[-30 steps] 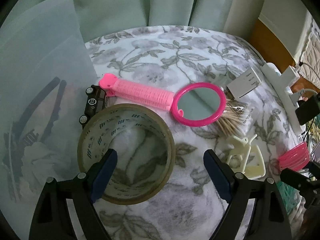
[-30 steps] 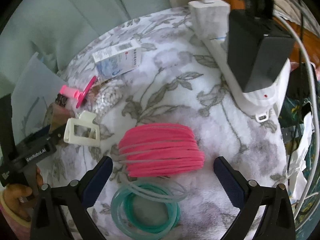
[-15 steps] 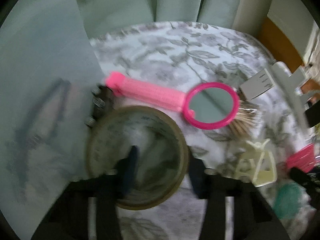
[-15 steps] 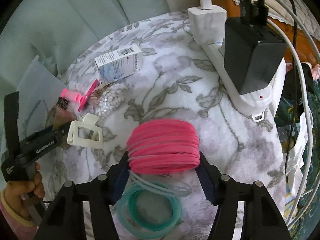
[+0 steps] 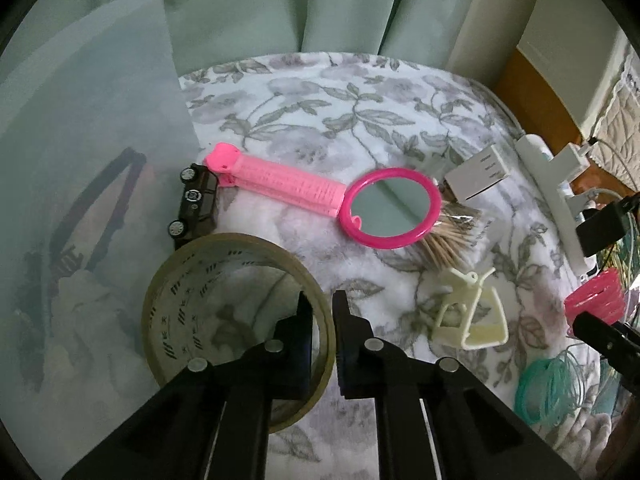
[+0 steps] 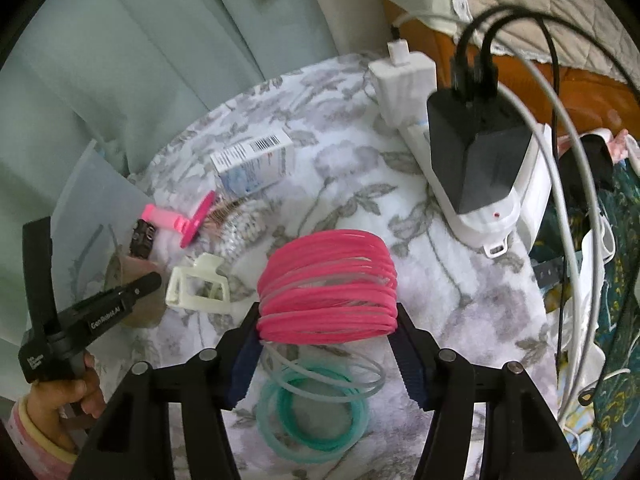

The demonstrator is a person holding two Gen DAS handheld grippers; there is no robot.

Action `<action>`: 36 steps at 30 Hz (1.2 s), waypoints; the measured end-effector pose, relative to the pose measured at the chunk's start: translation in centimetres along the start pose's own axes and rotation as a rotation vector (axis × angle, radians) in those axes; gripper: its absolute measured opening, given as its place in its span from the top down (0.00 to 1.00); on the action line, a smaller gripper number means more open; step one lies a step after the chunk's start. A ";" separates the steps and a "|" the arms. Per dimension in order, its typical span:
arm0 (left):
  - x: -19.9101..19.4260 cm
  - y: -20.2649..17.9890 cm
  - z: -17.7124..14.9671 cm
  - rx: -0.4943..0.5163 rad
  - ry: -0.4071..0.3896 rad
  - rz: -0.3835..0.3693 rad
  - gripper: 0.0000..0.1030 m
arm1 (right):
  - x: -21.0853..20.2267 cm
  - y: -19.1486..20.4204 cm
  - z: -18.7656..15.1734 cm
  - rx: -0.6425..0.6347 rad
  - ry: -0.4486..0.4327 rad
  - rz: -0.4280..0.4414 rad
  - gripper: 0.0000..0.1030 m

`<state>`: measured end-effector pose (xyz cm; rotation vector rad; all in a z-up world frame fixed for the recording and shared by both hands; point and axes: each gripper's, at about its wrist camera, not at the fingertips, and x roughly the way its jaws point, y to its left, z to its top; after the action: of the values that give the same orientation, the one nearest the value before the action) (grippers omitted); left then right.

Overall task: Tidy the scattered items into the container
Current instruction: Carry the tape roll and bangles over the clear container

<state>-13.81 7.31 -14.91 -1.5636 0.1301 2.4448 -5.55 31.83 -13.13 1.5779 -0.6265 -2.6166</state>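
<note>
left gripper [image 5: 322, 320] clamped on the near wall of the tape roll [image 5: 236, 320], one finger inside the ring, one outside; jaws just closed onto it. tape roll sits on floral cloth [image 5: 340, 120] right beside the translucent container [image 5: 80, 160]. toy car [image 5: 196, 204] touches roll's far edge, pink clip [image 5: 276, 186] & pink mirror [image 5: 394, 214] beyond it, cream claw clip [image 5: 472, 312] to roll's right. right gripper [image 6: 328, 344] grasping pink band bundle [image 6: 328, 284] w/ both pads on its sides, bundle lifted clear of the teal bands [image 6: 312, 424] lying below it.
</note>
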 end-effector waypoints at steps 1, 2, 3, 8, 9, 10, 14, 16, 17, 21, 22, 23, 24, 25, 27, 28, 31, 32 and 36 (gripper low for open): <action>-0.4 0.0 -0.1 -0.001 -0.006 -0.006 0.91 | -0.3 0.1 0.0 -0.001 -0.005 0.003 0.38; -0.8 -0.1 -0.2 0.000 -0.015 -0.011 0.91 | -0.6 0.3 0.1 -0.003 -0.012 0.006 0.38; -1.3 -0.2 -0.2 0.002 -0.025 -0.017 0.91 | -1.1 0.5 0.2 -0.005 -0.023 0.009 0.38; -4.0 -1.1 0.2 0.019 -0.094 -0.061 0.91 | -3.9 1.9 1.1 -0.032 -0.093 0.025 0.38; -4.7 -1.3 0.3 0.024 -0.110 -0.070 0.91 | -4.6 2.4 1.2 -0.038 -0.111 0.029 0.38; -5.3 -1.5 0.4 0.029 -0.127 -0.079 0.91 | -5.3 2.8 1.4 -0.047 -0.128 0.033 0.38; -8.4 -2.0 1.2 0.050 -0.202 -0.105 0.91 | -7.8 4.6 2.2 -0.085 -0.193 0.052 0.38; -10.0 -2.0 1.6 0.054 -0.236 -0.120 0.91 | -9.0 5.6 2.5 -0.103 -0.221 0.063 0.38; -10.7 -1.9 1.8 0.054 -0.254 -0.126 0.91 | -9.6 6.2 2.8 -0.113 -0.236 0.067 0.38; -14.3 -1.2 2.3 0.047 -0.334 -0.147 0.91 | -11.9 8.3 3.6 -0.155 -0.294 0.086 0.38; -15.0 -0.9 2.3 0.044 -0.348 -0.149 0.91 | -12.4 8.9 3.8 -0.166 -0.309 0.090 0.38; -15.8 -0.7 2.4 0.041 -0.363 -0.151 0.91 | -13.1 9.6 4.1 -0.180 -0.327 0.096 0.38; -16.7 -0.3 2.4 0.036 -0.379 -0.153 0.91 | -13.7 10.1 4.3 -0.191 -0.341 0.102 0.38; -17.6 0.1 2.5 0.031 -0.396 -0.155 0.91 | -14.2 10.8 4.5 -0.202 -0.355 0.108 0.38; -19.2 0.9 2.6 0.022 -0.427 -0.156 0.91 | -15.5 12.1 4.9 -0.229 -0.385 0.123 0.38; -19.9 1.4 2.6 0.016 -0.442 -0.153 0.91 | -16.2 12.8 5.1 -0.243 -0.401 0.132 0.38; -22.3 2.8 2.8 -0.004 -0.489 -0.146 0.91 | -17.6 14.7 5.6 -0.277 -0.438 0.159 0.38; -22.9 3.2 2.9 -0.009 -0.501 -0.142 0.91 | -18.1 15.4 5.7 -0.289 -0.450 0.169 0.38; -25.2 5.4 2.9 -0.044 -0.549 -0.118 0.91 | -20.0 18.7 6.2 -0.345 -0.498 0.220 0.38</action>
<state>-7.58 -1.12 8.86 -0.8340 -0.1093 2.6866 -4.54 21.12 12.85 0.7256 -0.3061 -2.7543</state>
